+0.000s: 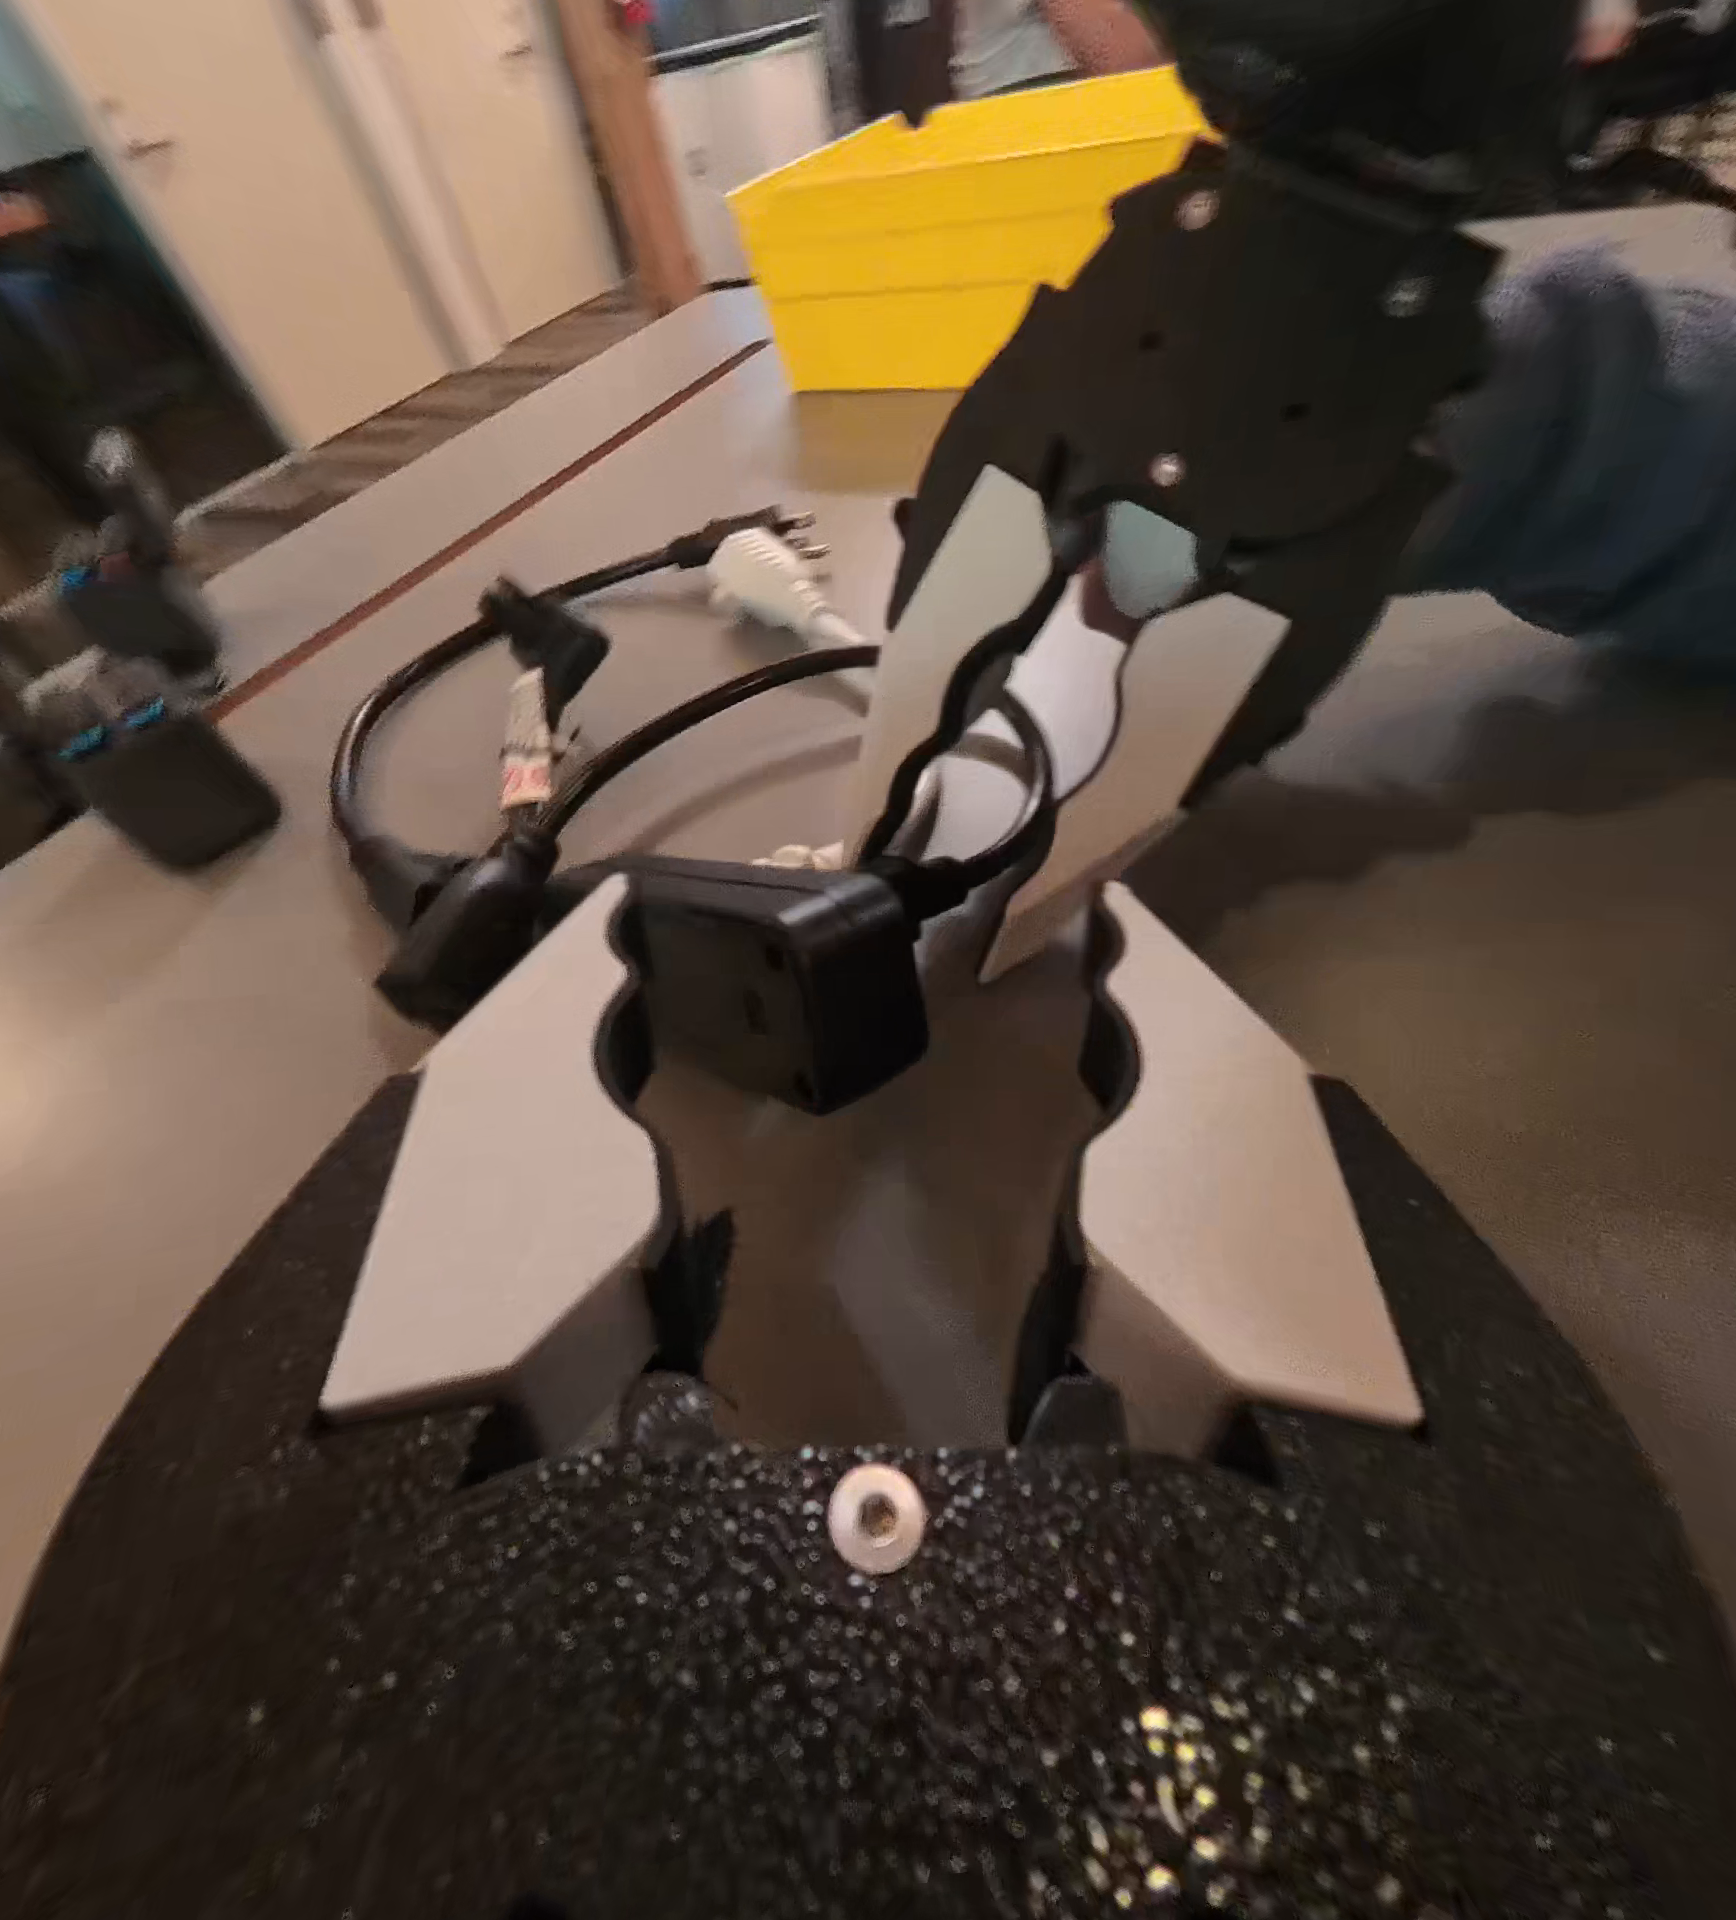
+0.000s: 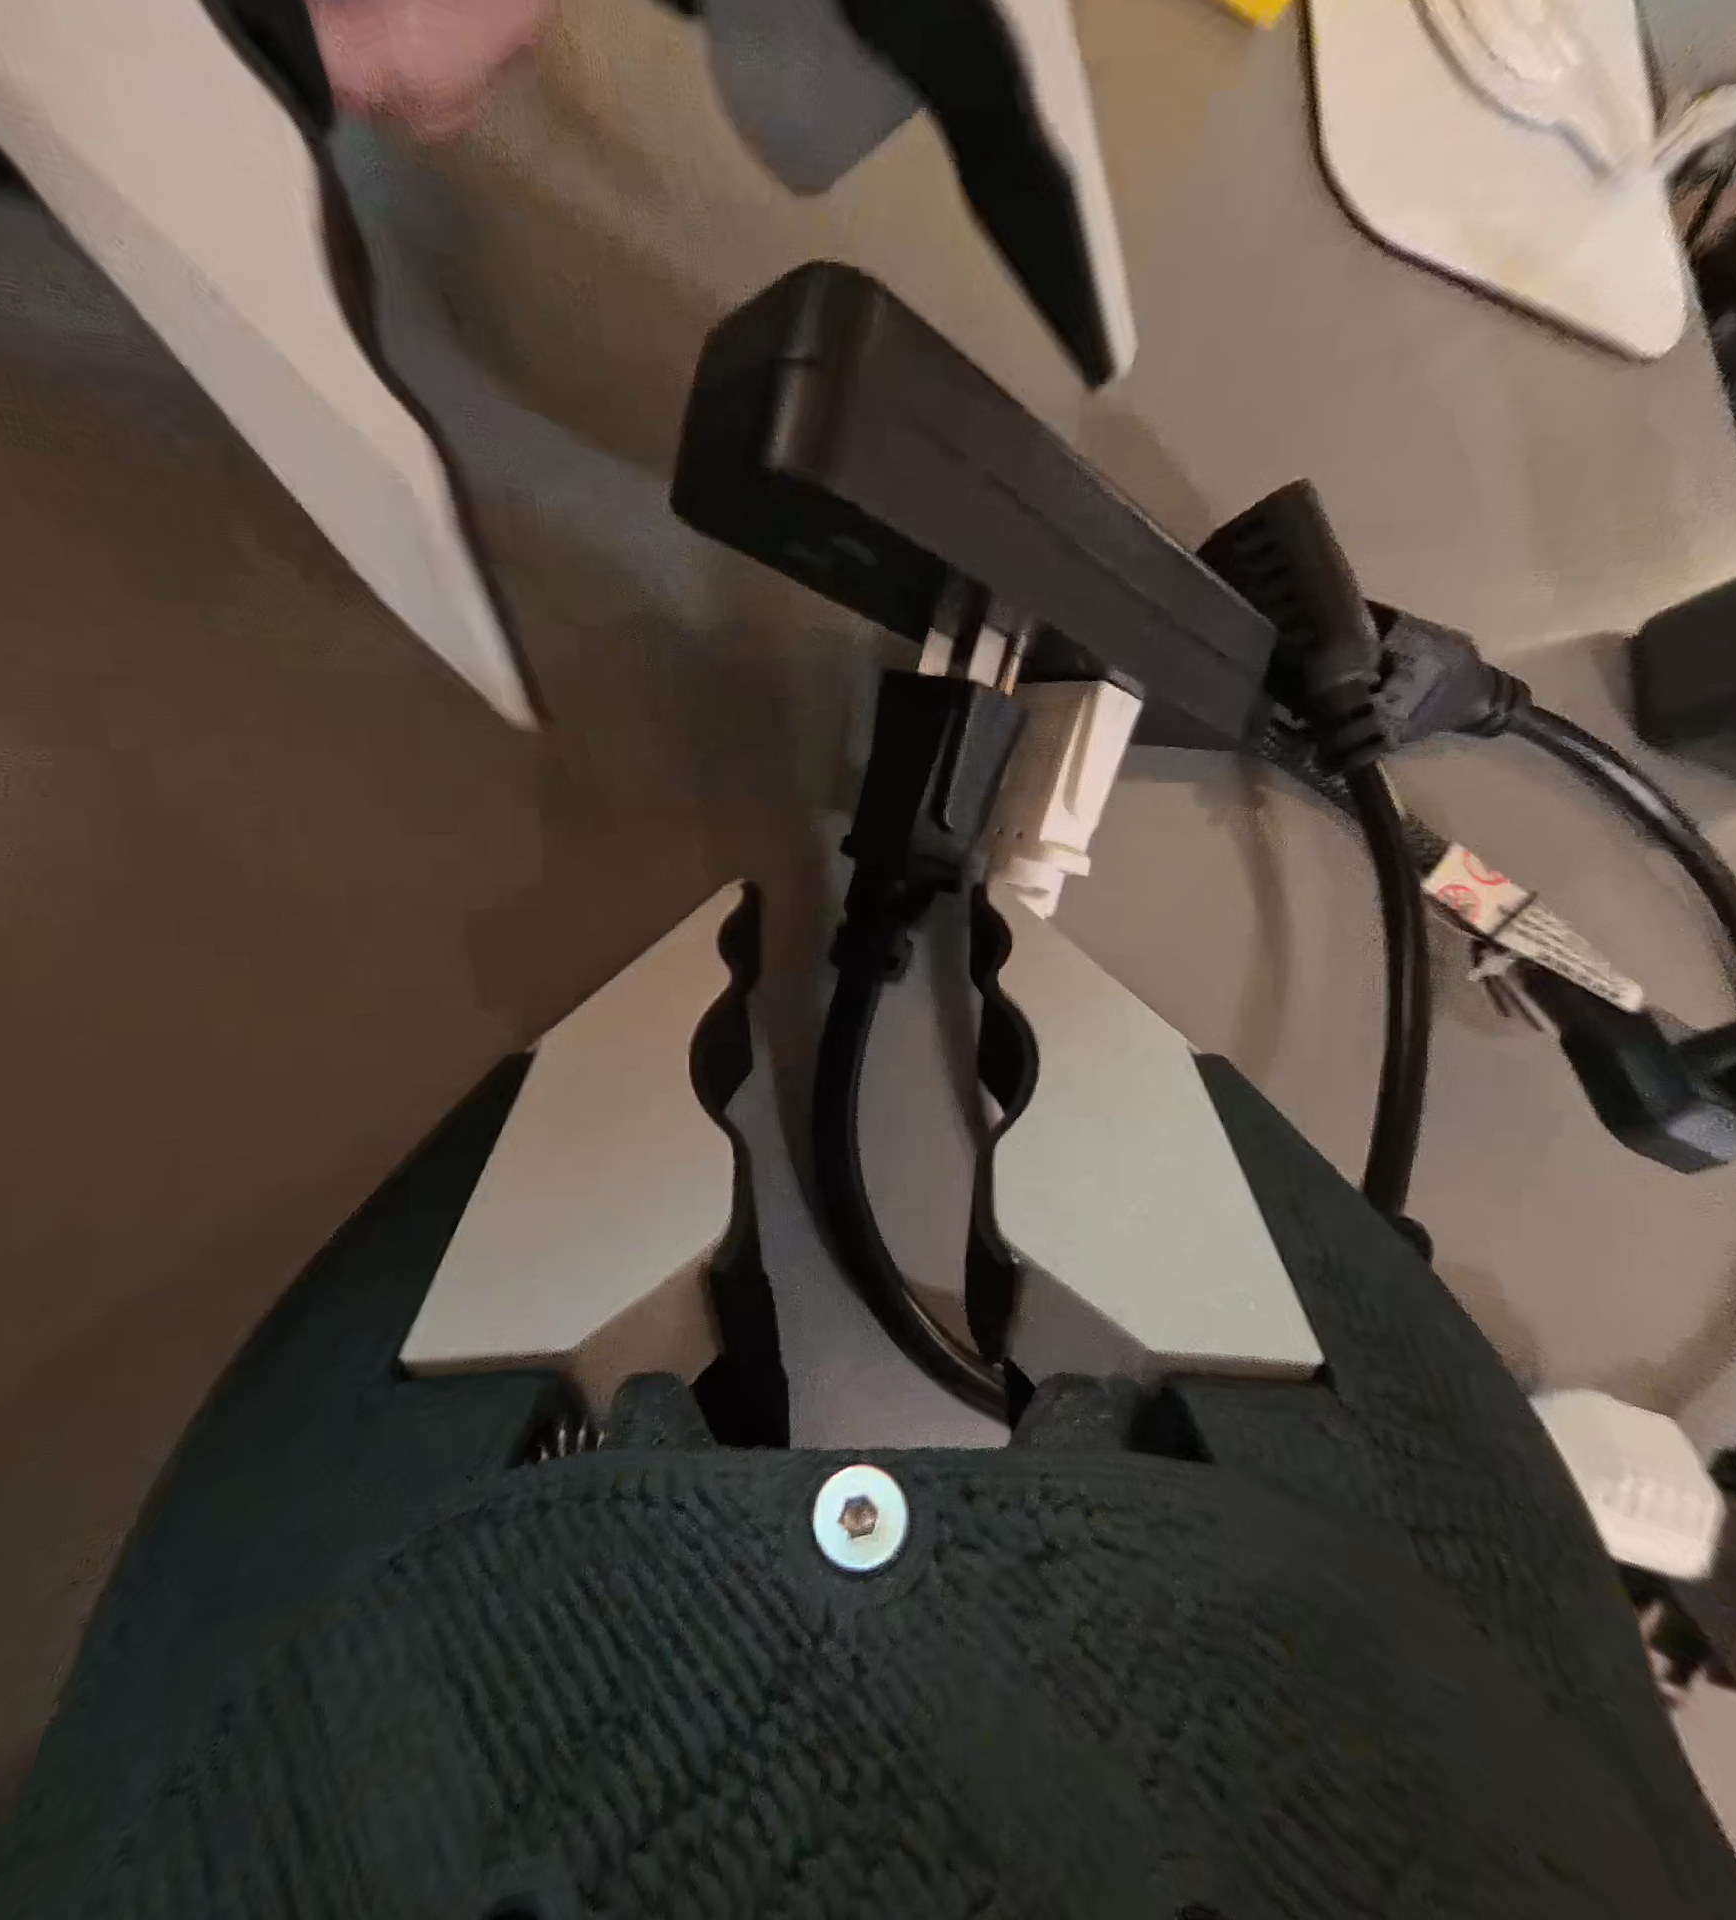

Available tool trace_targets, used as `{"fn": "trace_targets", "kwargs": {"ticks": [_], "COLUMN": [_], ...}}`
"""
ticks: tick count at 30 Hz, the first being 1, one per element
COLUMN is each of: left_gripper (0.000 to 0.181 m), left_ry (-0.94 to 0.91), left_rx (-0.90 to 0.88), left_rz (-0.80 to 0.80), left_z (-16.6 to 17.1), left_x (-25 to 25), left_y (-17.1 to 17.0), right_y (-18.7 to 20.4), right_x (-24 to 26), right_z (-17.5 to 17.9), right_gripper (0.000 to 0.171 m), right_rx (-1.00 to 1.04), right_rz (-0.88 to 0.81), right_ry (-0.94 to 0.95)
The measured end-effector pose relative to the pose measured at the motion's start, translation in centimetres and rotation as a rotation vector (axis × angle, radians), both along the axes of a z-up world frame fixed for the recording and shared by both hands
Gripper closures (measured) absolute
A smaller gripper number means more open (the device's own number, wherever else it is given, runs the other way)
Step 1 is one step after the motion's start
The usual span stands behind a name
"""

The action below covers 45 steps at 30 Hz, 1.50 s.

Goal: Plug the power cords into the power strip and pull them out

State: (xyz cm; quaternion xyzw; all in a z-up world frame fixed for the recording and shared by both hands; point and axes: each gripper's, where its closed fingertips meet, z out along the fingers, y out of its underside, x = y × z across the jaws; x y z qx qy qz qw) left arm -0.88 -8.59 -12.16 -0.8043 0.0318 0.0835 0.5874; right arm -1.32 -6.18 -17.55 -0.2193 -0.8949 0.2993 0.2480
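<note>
A black power strip (image 1: 791,987) lies tilted on the grey table (image 1: 1466,1039). Its end sits between the fingertips of my open left gripper (image 1: 864,914), close to the left finger. In the right wrist view the strip (image 2: 947,488) holds a black plug (image 2: 926,779) with its prongs partly showing, and a white plug (image 2: 1072,790) beside it. My right gripper (image 2: 864,904) is open just behind the black plug, with that plug's black cord (image 2: 843,1143) running loose between the fingers. It shows in the left wrist view (image 1: 931,899), pointing down behind the strip.
A yellow bin (image 1: 947,260) stands at the back. Loose white (image 1: 781,592) and black (image 1: 542,634) plugs with looped cords lie left of the strip. Black devices (image 1: 157,769) stand at the table's left edge. A blue sleeve (image 1: 1622,468) is behind the right gripper. My right fingertips sit around 6 cm from my left ones.
</note>
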Motion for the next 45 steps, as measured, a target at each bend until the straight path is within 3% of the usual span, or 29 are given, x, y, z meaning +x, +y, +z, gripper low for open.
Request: {"fn": "trace_targets", "kwargs": {"ticks": [2,4,7,9,13,15,18,21,25,34,43,45], "left_gripper": [0.083,0.080,0.085,0.094,0.082,0.087,0.100,0.136,0.137,0.138,0.137,0.137], "left_ry": [0.111,0.333,0.667,0.834,1.171,1.264,1.261,1.227,1.101,0.890,0.927,0.913], "left_rx": [-0.008,-0.068,-0.294,-0.299,-0.314,-0.356,-0.370,-0.329,-0.288,-0.126,-0.074,-0.067], "left_rz": [-0.122,-0.215,-0.196,-0.201,-0.178,-0.187,-0.249,-0.255,-0.168,0.009,0.009,0.011], "left_z": [0.4,-0.3,-2.9,-2.6,-1.5,-1.8,-2.3,-2.2,-2.1,-1.2,-1.5,-1.4], "left_x": [0.8,0.7,-2.2,-2.7,-3.9,-4.4,-4.1,-3.6,-3.8,-3.9,-4.4,-4.5], "left_y": [-0.5,-1.4,-2.3,-1.9,-0.3,0.3,0.7,0.7,0.9,3.5,4.0,4.0], "right_y": [1.0,1.7,1.5,1.1,0.5,0.4,0.4,0.5,0.3,2.5,3.3,3.2], "right_x": [0.3,0.5,0.7,0.3,-0.1,-0.2,-0.3,-0.5,-0.9,-2.5,-3.9,-3.9], "right_z": [0.5,0.6,0.6,0.7,0.9,1.0,1.0,1.1,1.6,4.6,3.8,3.5], "right_gripper": [0.127,0.127,0.127,0.127,0.128,0.129,0.128,0.125,0.122,0.133,0.137,0.147], "right_rx": [0.030,0.058,0.041,0.049,0.129,0.143,0.116,0.088,0.100,0.254,0.427,0.452], "right_rz": [0.047,0.073,0.093,0.096,0.122,0.128,0.122,0.109,0.110,0.079,0.178,0.194], "right_ry": [0.091,0.167,0.231,0.278,0.387,0.410,0.400,0.391,0.460,0.867,0.990,0.991]}}
